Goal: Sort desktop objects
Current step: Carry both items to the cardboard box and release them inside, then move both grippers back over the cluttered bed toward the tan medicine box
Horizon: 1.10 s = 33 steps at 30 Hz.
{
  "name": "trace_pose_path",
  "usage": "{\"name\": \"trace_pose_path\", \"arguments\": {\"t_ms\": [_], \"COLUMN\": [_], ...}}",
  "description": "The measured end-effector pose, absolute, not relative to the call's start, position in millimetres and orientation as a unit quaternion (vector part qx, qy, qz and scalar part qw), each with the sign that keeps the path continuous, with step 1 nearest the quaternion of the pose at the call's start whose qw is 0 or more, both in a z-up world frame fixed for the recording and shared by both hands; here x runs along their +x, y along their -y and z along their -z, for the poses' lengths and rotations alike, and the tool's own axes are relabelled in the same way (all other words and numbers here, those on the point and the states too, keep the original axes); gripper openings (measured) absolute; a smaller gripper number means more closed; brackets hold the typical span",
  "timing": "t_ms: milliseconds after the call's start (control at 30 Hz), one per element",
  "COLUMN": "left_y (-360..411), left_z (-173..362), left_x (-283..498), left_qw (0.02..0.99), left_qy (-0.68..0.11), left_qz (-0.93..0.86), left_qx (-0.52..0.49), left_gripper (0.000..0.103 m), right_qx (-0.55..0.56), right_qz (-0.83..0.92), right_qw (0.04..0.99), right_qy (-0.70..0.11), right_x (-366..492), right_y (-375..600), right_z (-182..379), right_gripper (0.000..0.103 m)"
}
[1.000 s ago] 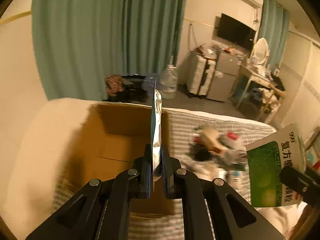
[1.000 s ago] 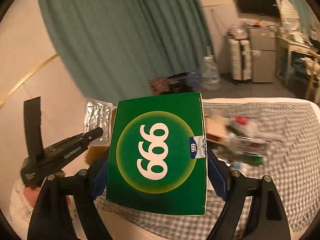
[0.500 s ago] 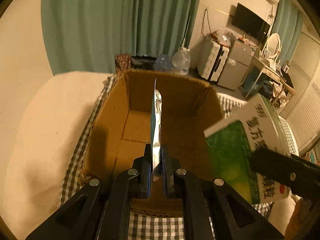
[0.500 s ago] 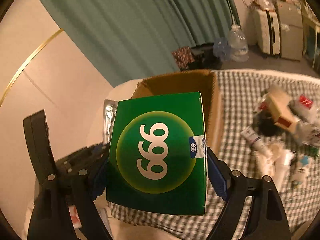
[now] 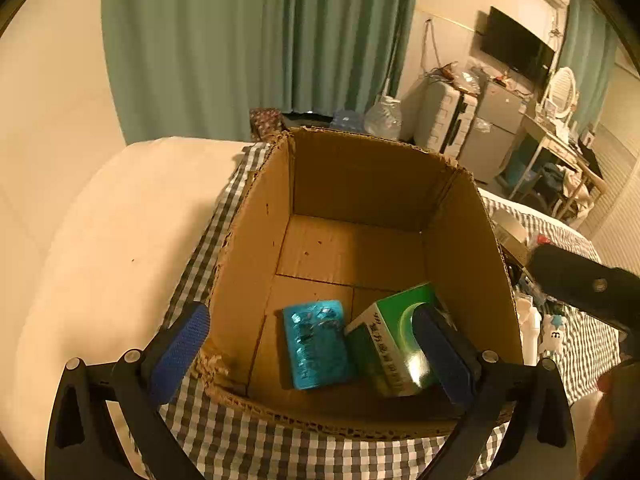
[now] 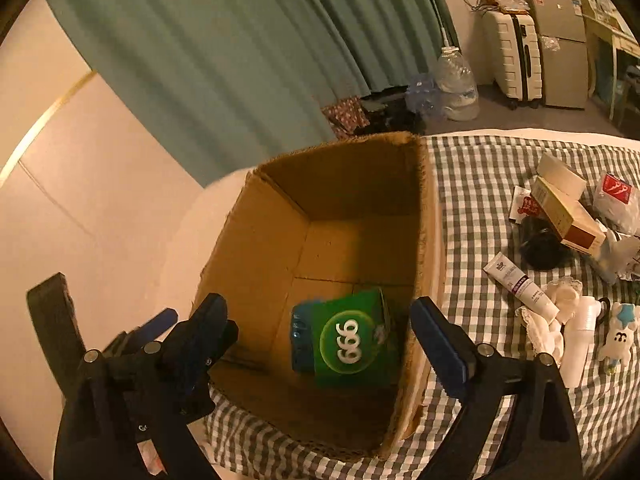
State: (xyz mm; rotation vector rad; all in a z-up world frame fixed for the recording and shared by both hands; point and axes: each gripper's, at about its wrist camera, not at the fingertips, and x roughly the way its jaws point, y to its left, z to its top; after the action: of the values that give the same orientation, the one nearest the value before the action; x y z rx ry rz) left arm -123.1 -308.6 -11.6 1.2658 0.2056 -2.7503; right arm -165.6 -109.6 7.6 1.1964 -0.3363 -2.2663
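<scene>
An open cardboard box (image 5: 256,248) (image 6: 256,240) stands on a checked cloth. On its floor lie a blue blister pack (image 5: 316,344) (image 6: 299,336) and a green medicine box (image 5: 384,344) (image 6: 348,340), the box partly over the pack. My left gripper (image 5: 310,316) hangs over the near rim, its jaws opening wide with nothing between the pads. My right gripper (image 6: 318,306) is also above the cardboard box, jaws opening, and the green box lies free below them. The left gripper (image 6: 160,332) shows at the lower left of the right wrist view.
On the checked cloth (image 6: 480,208) to the right lies a heap of loose things: a white tube (image 6: 520,284), a wooden box (image 6: 568,208), a black object (image 6: 540,244), a white cup (image 6: 580,336) and a small toy (image 6: 616,332). A cream cushion (image 5: 100,240) lies left of the box.
The left gripper has let go of the blister pack and the right gripper of the green box; both now lie inside the cardboard box. Both grippers' jaws stand wider.
</scene>
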Motion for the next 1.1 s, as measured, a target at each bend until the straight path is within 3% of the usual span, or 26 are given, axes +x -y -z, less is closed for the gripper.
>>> {"name": "trace_pose_path", "arguments": {"t_ms": [233, 300, 533, 667, 933, 1100], "left_y": [290.1, 275.4, 207.8, 159.8, 87.2, 52.0], "left_z": [-6.9, -15.5, -32.3, -28.0, 15.9, 47.2], "left_x": [-112.2, -107.4, -92.6, -92.3, -135.7, -169.2], "left_qw": [0.046, 0.038, 0.016, 0.001, -0.017, -0.001], "left_qy": [-0.068, -0.066, -0.057, -0.044, -0.080, -0.071], "left_qz": [0.909, 0.912, 0.927, 0.937, 0.912, 0.898], "left_qx": [0.409, 0.402, 0.370, 0.348, 0.403, 0.435], "left_gripper": [0.103, 0.103, 0.103, 0.103, 0.103, 0.103], "right_qx": [0.362, 0.330, 0.173, 0.175, 0.290, 0.331], "right_qz": [0.891, 0.910, 0.975, 0.979, 0.952, 0.936], "right_qw": [0.247, 0.230, 0.141, 0.088, 0.075, 0.068], "right_qy": [0.116, 0.101, -0.007, -0.061, 0.064, 0.099], "right_x": [-141.6, -133.2, -85.9, -83.7, -117.4, -139.0], "right_y": [51.1, 30.4, -60.7, -99.4, -179.8, -198.7], "right_z": [-50.9, -62.5, -98.2, -81.3, -13.3, 24.1], "right_gripper": [0.094, 0.098, 0.103, 0.103, 0.103, 0.103]}}
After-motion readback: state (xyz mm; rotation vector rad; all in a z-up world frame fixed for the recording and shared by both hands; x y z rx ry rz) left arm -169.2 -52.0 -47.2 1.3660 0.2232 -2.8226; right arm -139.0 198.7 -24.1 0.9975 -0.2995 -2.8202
